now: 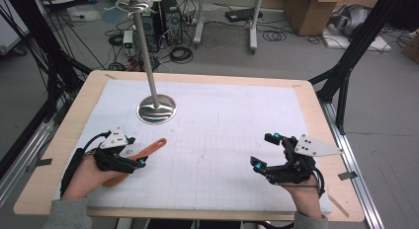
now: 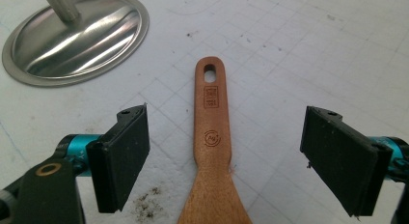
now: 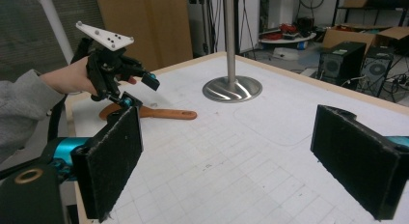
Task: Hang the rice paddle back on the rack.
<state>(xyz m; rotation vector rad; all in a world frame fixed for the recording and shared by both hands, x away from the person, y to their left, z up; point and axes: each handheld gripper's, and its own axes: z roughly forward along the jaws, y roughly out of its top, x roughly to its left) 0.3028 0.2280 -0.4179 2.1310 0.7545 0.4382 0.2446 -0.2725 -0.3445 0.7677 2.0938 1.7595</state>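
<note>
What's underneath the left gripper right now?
Under the left gripper lies a wooden spatula on the white gridded mat, its handle between the open jaws, untouched. The gripper and hand cover its blade end in the high view.

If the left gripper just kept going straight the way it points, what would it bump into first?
Probably the wooden spatula: its handle lies between the open jaws of the left gripper. Beyond it the sheet looks bare; the steel base sits off to one side.

On the handle of the wooden spatula (image 2: 211,151) between your left gripper's (image 2: 224,161) spread jaws you have two burnt-in marks: a round logo reading "Au", and above it a small square stamp whose lettering is too small to read.
</note>
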